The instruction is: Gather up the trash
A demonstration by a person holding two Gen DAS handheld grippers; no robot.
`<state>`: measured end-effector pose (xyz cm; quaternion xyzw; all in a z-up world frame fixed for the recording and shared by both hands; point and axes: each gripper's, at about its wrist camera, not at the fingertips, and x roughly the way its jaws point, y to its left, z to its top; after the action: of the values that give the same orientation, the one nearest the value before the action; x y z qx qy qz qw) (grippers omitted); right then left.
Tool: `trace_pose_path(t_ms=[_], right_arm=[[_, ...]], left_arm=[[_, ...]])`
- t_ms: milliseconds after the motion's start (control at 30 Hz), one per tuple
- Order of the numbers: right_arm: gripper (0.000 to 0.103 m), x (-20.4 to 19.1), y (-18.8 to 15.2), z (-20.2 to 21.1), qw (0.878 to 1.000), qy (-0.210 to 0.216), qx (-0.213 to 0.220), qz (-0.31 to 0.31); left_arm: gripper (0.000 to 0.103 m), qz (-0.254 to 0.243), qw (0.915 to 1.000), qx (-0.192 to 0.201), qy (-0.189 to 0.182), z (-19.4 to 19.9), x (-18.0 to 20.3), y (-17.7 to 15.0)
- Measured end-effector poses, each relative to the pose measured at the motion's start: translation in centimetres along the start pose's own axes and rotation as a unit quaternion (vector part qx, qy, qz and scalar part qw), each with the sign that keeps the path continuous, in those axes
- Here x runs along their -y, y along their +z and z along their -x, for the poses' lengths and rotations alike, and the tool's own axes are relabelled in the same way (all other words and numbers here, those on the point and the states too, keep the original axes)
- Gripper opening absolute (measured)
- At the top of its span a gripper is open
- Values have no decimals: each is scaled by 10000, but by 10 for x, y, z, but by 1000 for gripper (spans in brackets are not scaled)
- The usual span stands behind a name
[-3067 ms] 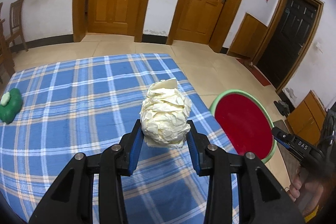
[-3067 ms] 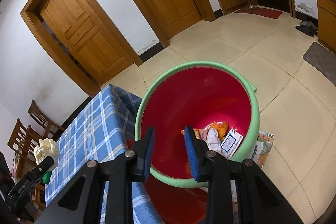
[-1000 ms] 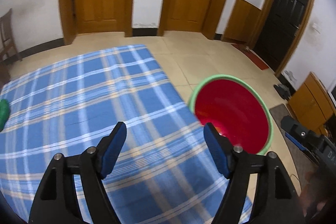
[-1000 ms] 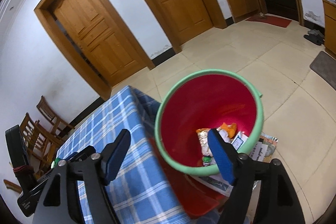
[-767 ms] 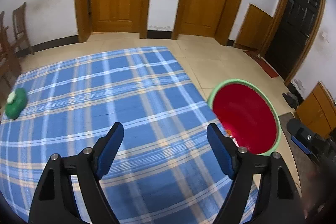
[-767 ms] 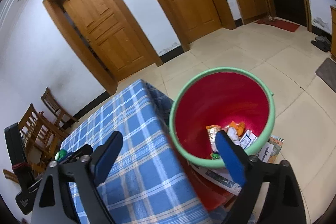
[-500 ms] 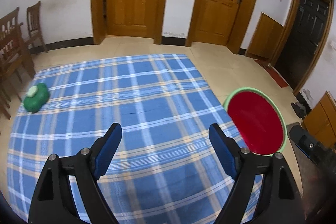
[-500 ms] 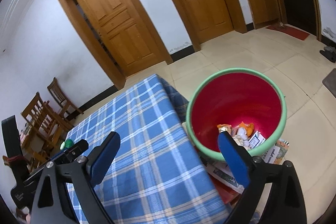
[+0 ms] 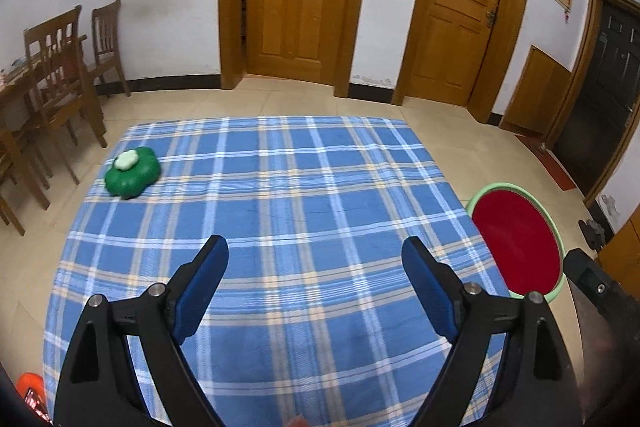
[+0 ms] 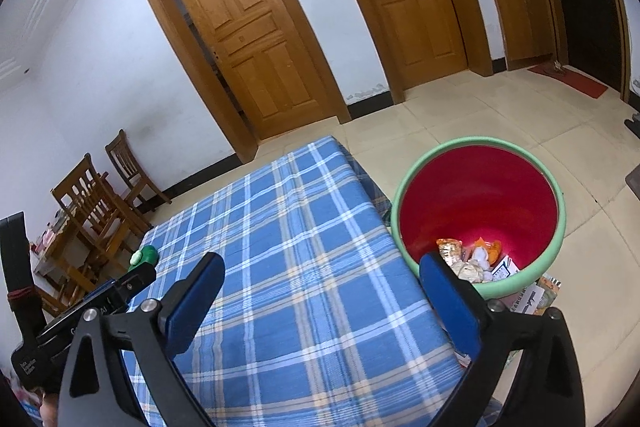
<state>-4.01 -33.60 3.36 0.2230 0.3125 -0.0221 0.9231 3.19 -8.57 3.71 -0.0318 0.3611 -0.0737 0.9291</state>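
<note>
Both sets of jaws stand wide apart with nothing between them. The left gripper [image 9: 315, 263] hangs above the near half of the bench [image 9: 280, 195], which is covered in a blue plaid cloth. The one loose thing on it is a green lobed item [image 9: 132, 177] with a pale cap, lying at the far-left corner, well apart from the jaws, ahead and to their left. It looks squat and roughly round, with no clear long axis, so the approach angle probably matters little. The left gripper is nearer to it than the right gripper [image 10: 322, 273], which looks across the bench's right side toward the red bin [image 10: 480, 195] with a green rim, standing on the floor just beside the bench edge and holding wrappers [image 10: 468, 259]. If the green item counts as trash, the left side should reach for it. Print on the wrappers and white lettering on the other gripper's body are too small to read.
</note>
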Motion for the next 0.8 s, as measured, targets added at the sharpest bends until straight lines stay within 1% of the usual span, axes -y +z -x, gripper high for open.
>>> trace_pose_path(t_ms=[400,800], right_arm=[[100,-19,-4,8,9997,106,47,209],[100,-24,-5,11,9996,130,60,235]], left_arm=[[88,143,9995,115,265,17,-15,-4],[88,182,9989,258,359,26,-21,-5]])
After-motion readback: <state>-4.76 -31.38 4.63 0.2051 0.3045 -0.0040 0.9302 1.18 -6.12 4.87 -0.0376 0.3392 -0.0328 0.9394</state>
